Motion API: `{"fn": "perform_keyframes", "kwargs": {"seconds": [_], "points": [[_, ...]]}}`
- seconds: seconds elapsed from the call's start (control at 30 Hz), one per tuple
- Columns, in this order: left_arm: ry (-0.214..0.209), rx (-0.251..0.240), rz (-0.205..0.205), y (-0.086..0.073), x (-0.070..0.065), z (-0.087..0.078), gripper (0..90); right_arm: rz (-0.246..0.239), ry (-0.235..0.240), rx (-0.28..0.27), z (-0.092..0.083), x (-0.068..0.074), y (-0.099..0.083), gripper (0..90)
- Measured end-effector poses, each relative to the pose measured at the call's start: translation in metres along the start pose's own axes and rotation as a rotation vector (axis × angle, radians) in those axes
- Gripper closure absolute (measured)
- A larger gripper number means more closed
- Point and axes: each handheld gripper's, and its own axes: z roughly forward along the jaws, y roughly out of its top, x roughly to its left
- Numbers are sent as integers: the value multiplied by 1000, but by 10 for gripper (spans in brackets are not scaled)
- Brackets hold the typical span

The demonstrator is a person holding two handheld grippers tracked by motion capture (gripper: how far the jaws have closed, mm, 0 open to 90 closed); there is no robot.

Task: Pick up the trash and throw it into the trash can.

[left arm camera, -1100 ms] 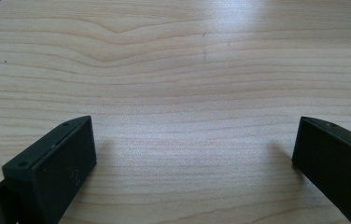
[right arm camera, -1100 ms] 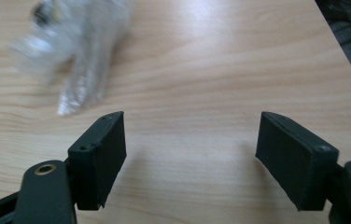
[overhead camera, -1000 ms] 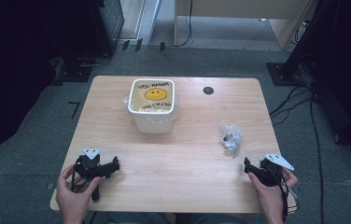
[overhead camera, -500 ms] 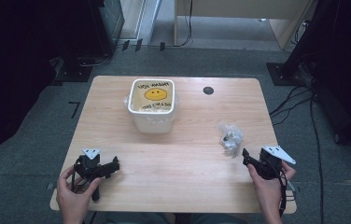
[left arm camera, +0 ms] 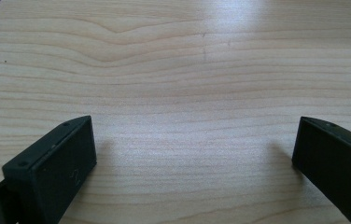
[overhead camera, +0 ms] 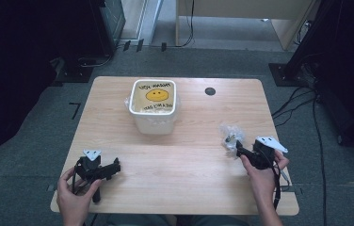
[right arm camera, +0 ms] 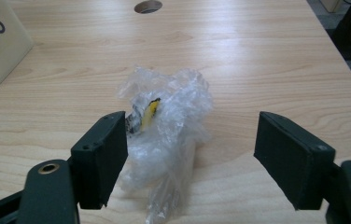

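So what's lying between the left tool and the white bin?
Only bare table lies between the left tool and the white bin, per the high view.

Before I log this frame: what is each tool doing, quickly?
Left tool: open, holding nothing, over bare table.
Right tool: open, jaws either side of the crumpled plastic bag, not closed on it.

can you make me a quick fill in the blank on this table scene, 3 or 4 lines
1. The tub has a yellow ____ face printed on its lid.
2. The right gripper has its fingers ____, with the crumpled bag lying on the table between them.
3. The bag is made of clear ____.
4. Between the fingers of the left gripper there is only bare ____.

Missing words: smiley; open; plastic; wood
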Motion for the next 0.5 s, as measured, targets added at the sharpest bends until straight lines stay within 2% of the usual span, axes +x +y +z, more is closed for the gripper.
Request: {"fn": "perform_keyframes", "kwargs": {"seconds": [0.2, 0.47, 0.5], "points": [[0, 0, 0, 0, 0, 0, 0, -2, 4, 33, 15, 5, 4, 245], [2, -1, -2, 0, 0, 0, 0, -13, -33, 55, 33, 11, 5, 306], [2, -1, -2, 0, 0, 0, 0, -15, -34, 60, 36, 12, 5, 349]]}}
